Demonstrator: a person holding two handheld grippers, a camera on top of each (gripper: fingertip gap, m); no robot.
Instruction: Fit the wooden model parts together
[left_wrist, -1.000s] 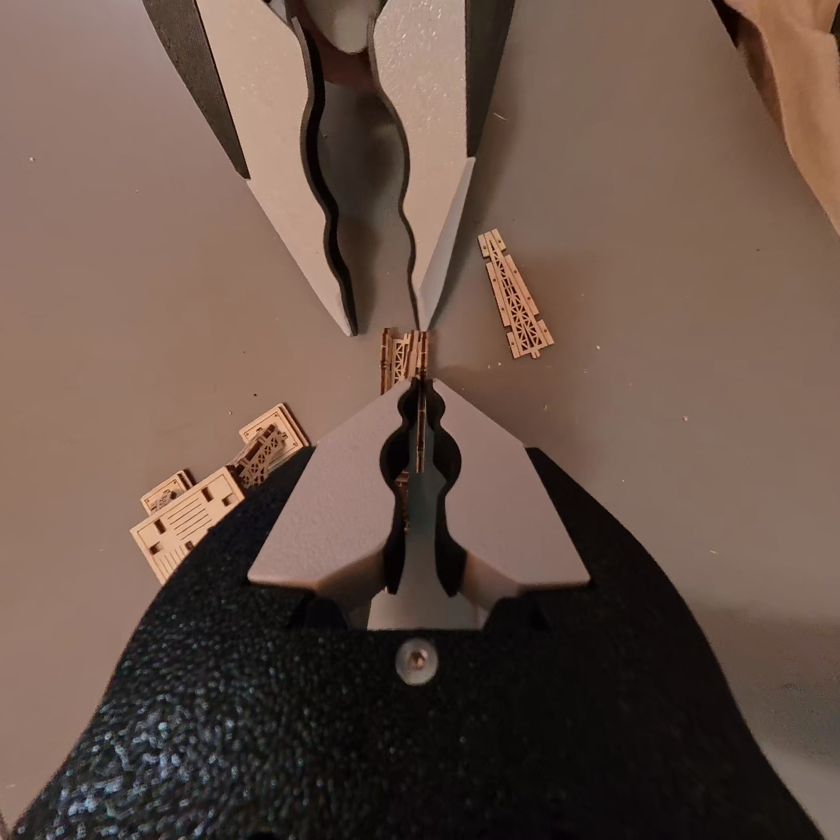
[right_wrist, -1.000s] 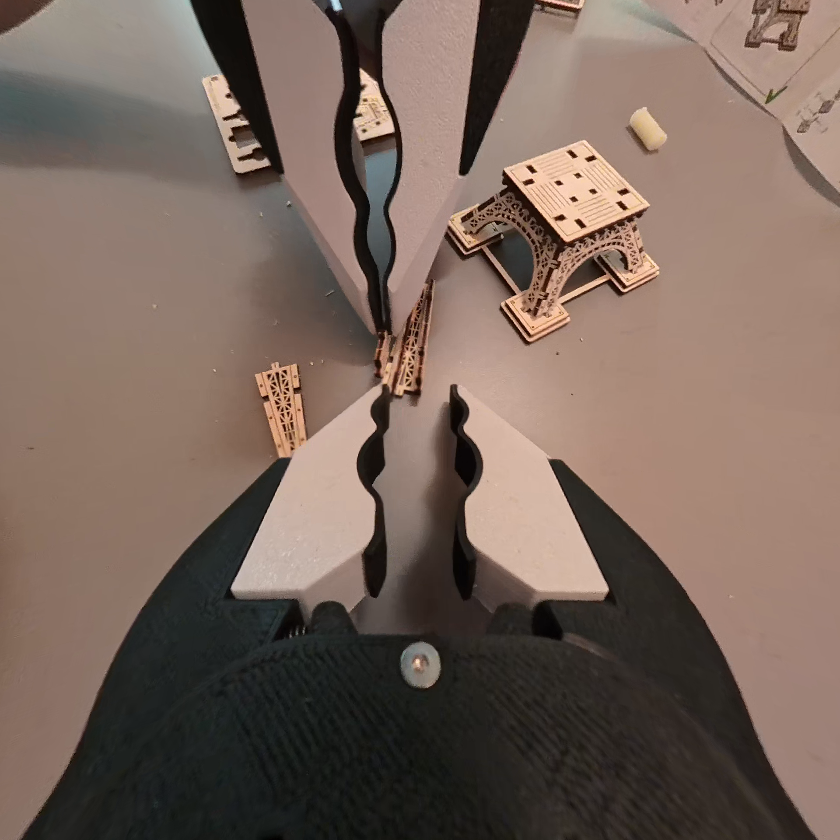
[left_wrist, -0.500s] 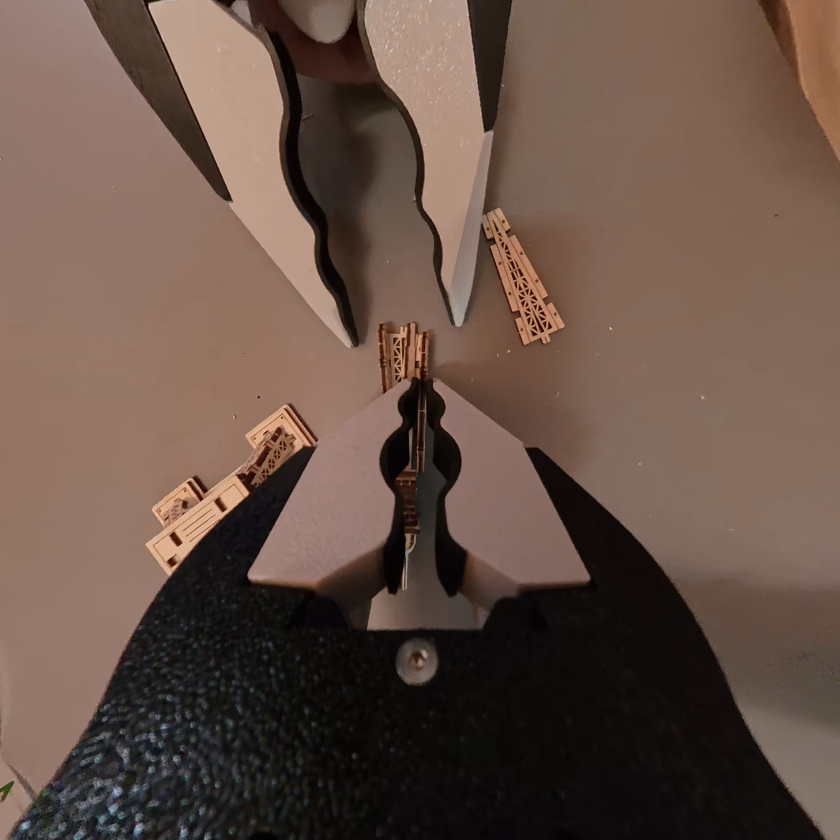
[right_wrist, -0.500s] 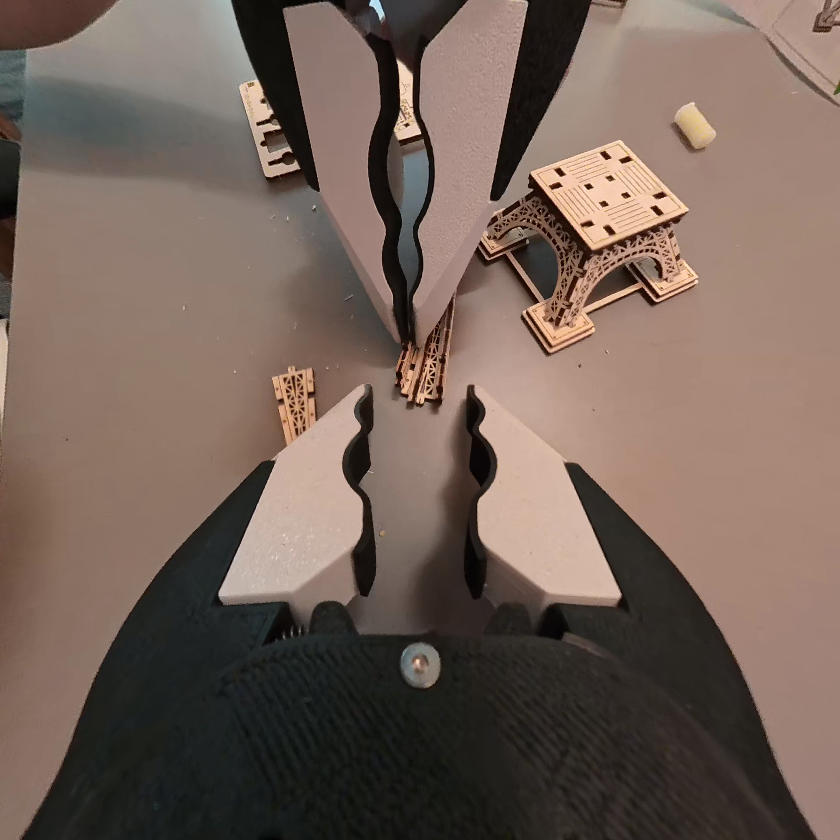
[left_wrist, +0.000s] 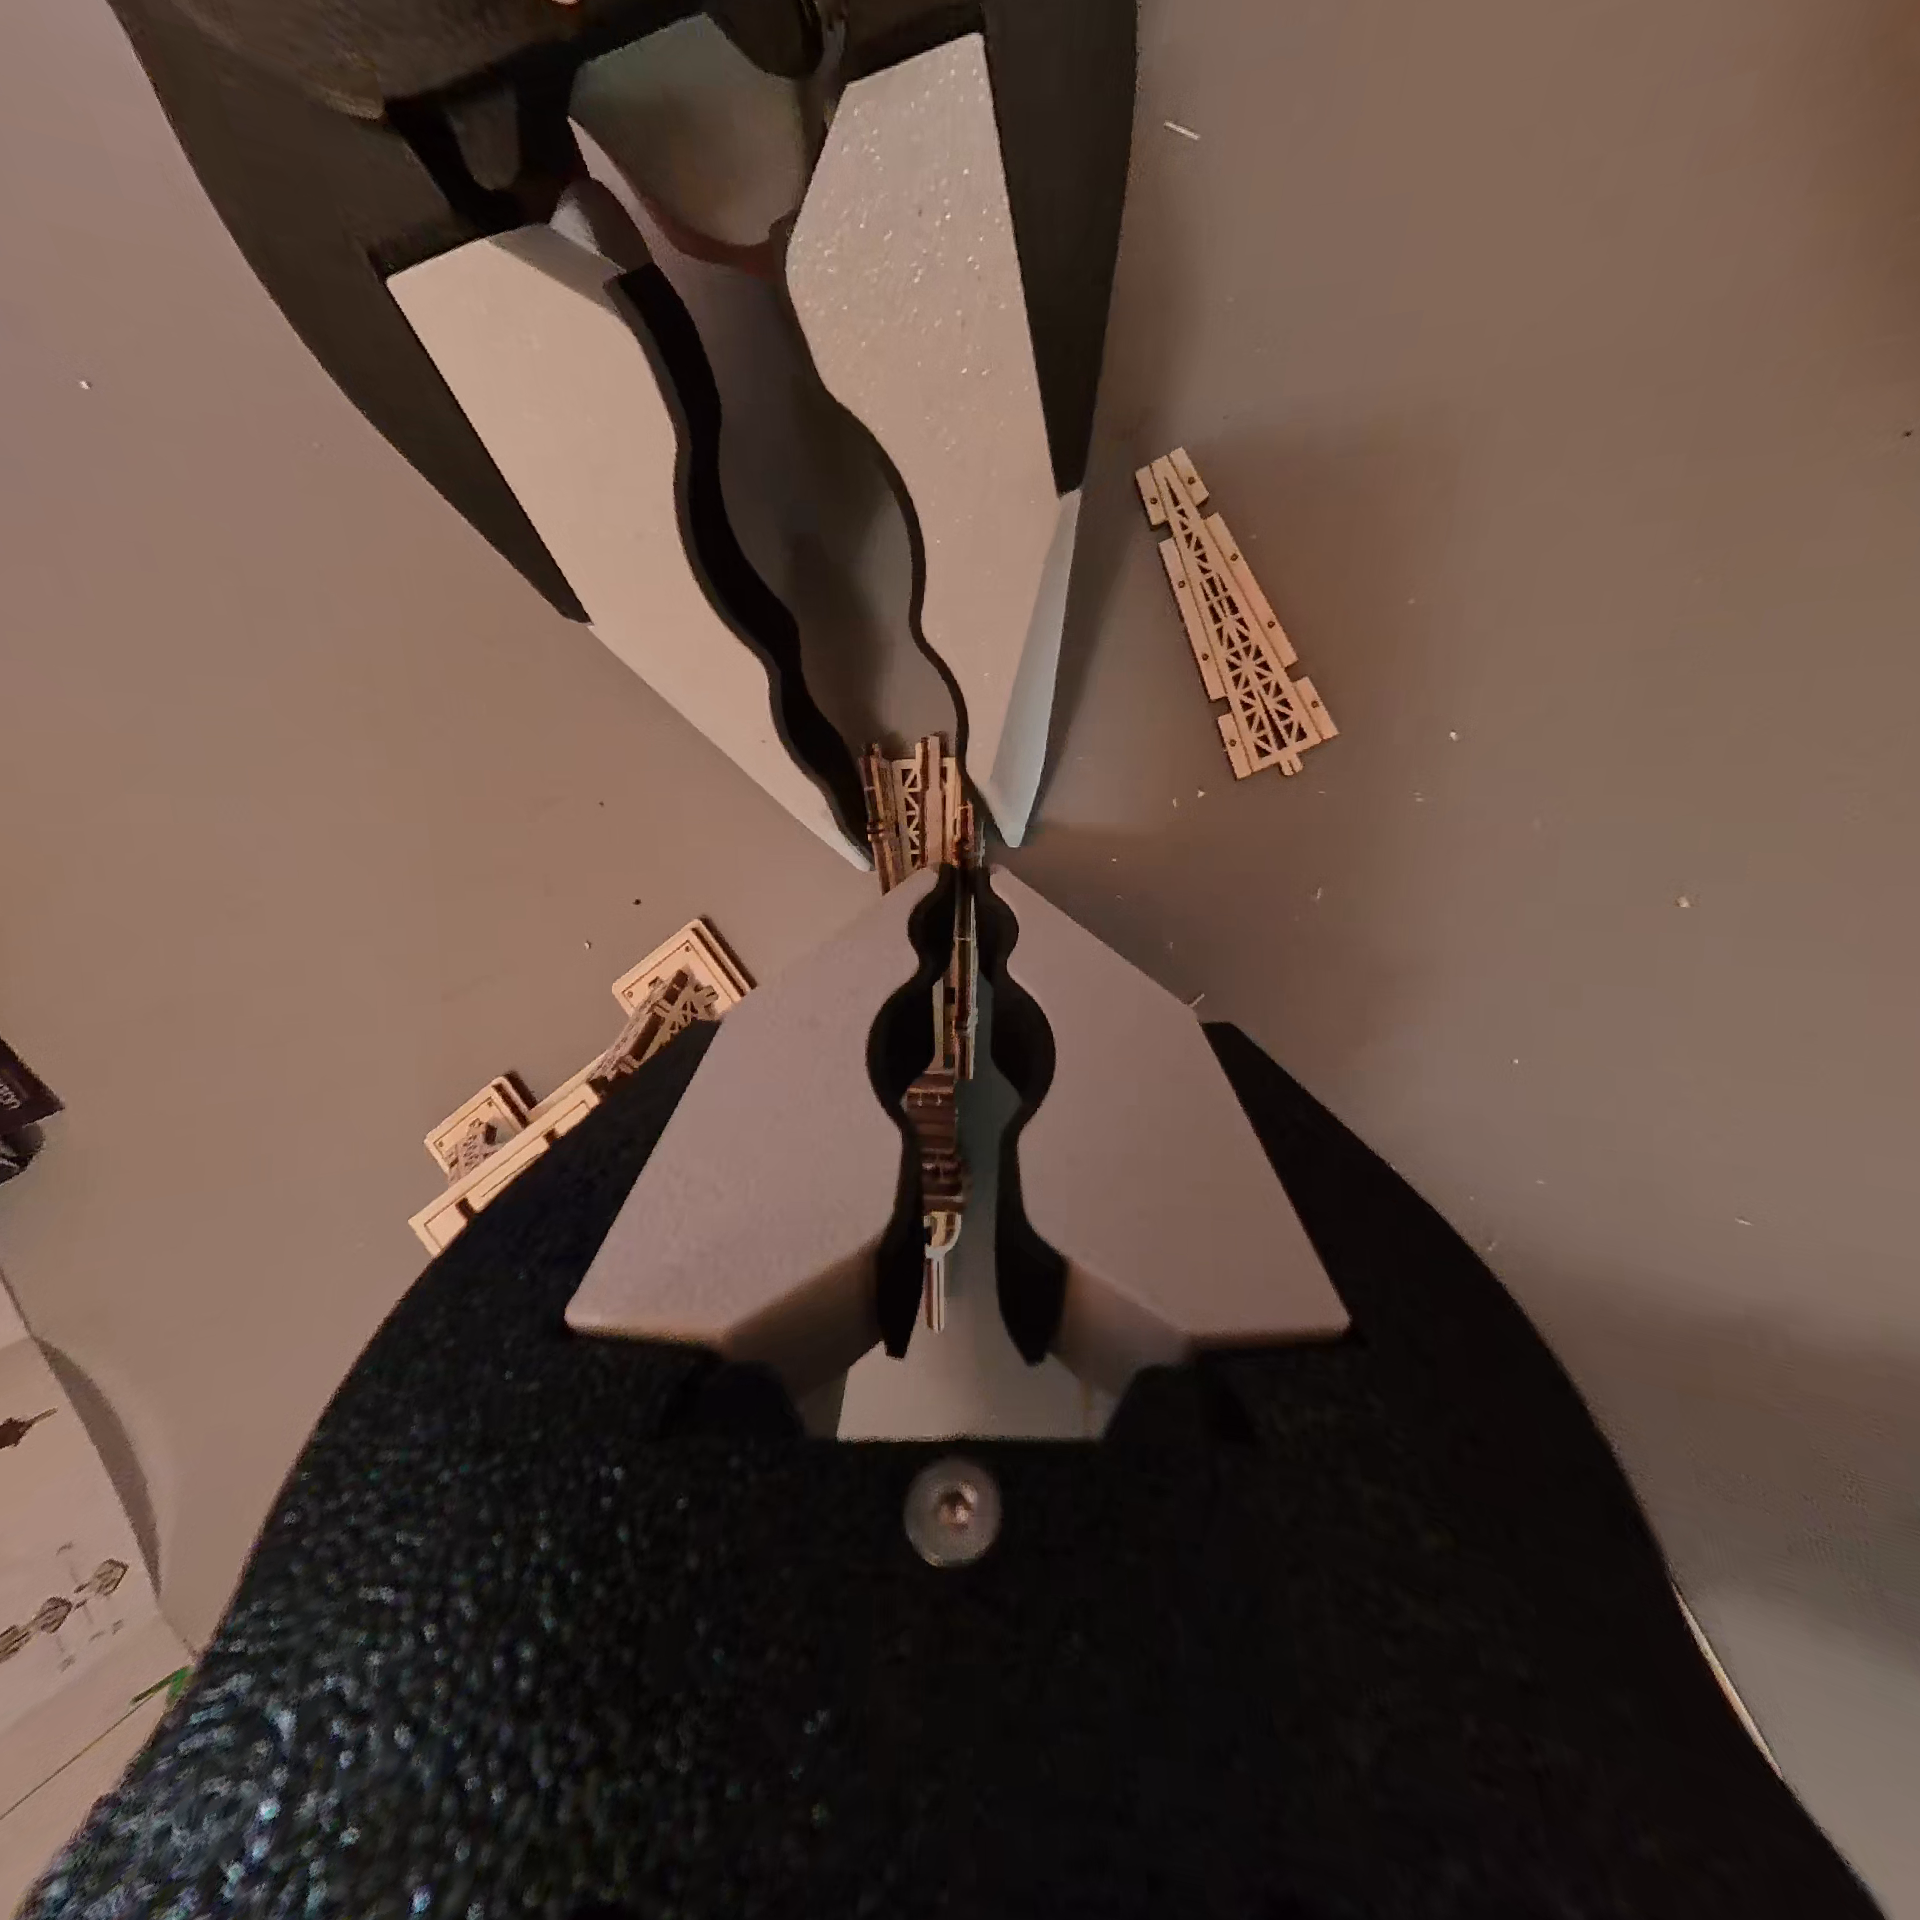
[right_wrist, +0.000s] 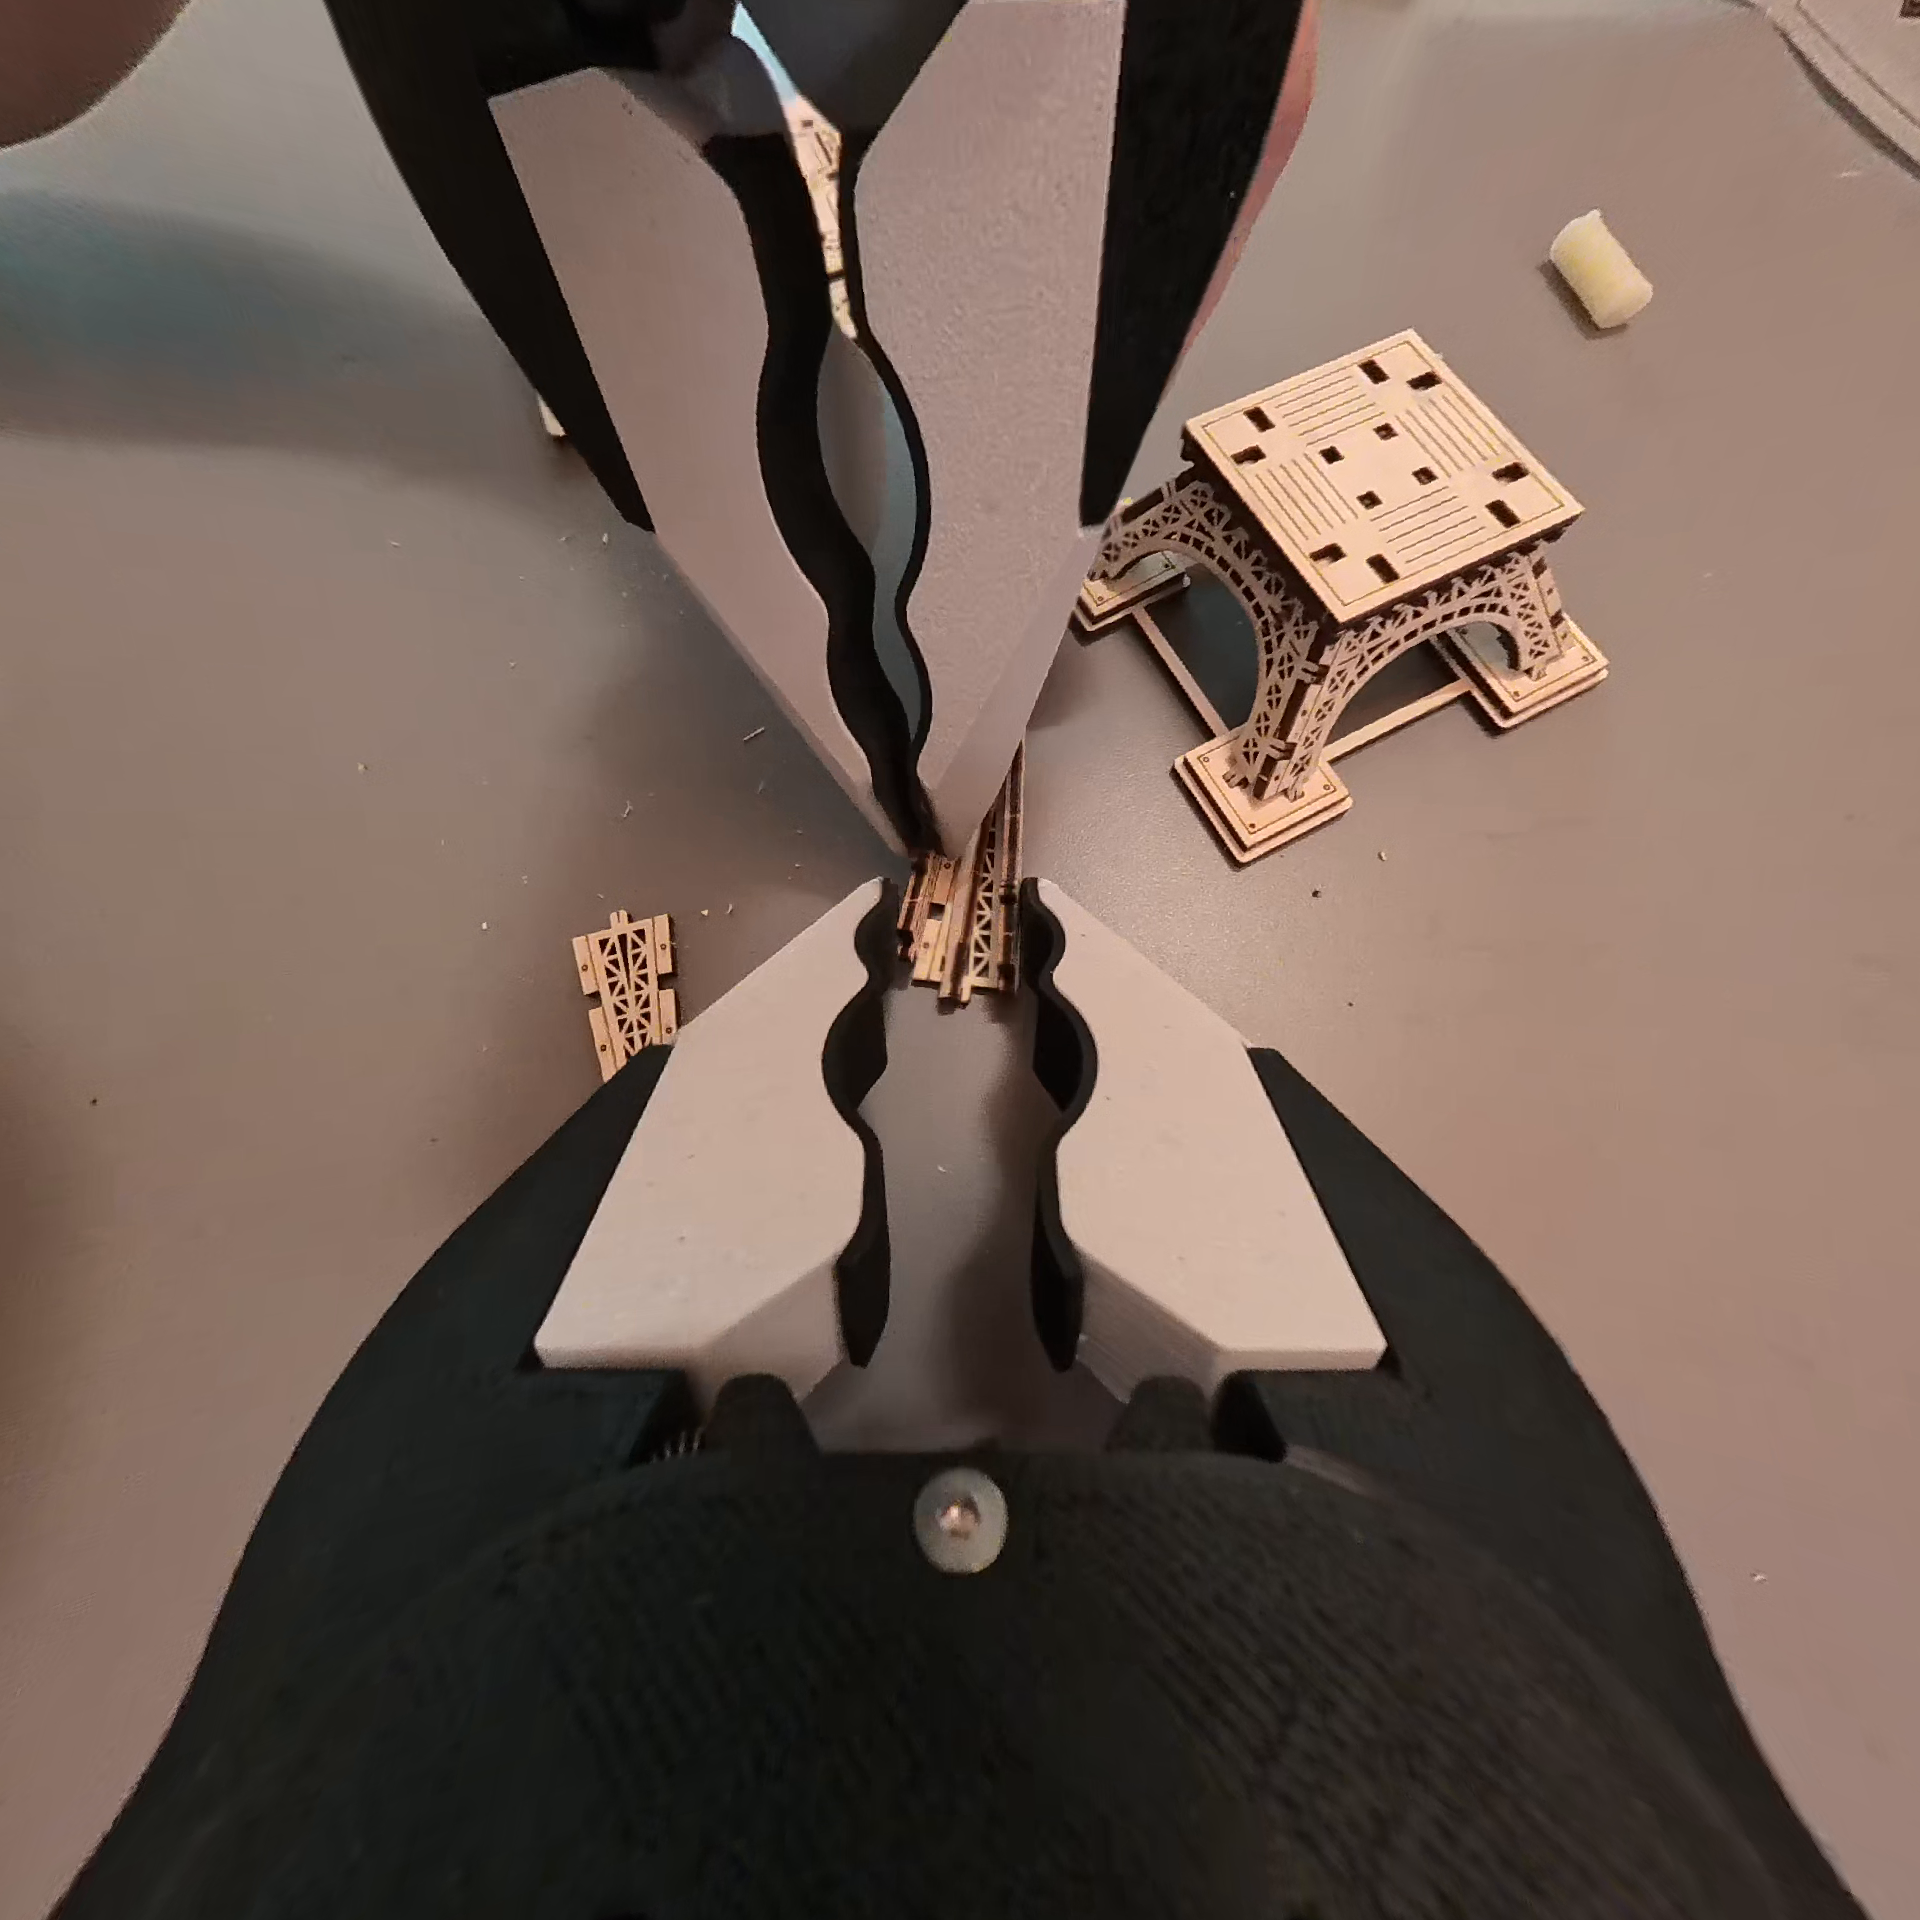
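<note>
Left gripper (left_wrist: 961, 883) clamped on the thin lattice spire (right_wrist: 961, 925), right gripper (right_wrist: 958, 914) apart astride it; we judge it light, brittle, best held by its edges

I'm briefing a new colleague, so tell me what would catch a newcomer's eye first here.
First, the two tools meeting tip to tip at the centre: the left hand-held gripper is shut on a thin lattice piece, while the right hand-held gripper stands open around that part's far end. Next, the finished tower base stands upright on the grey table, right of the tips in the right wrist view; a loose lattice strip lies flat nearby.
</note>
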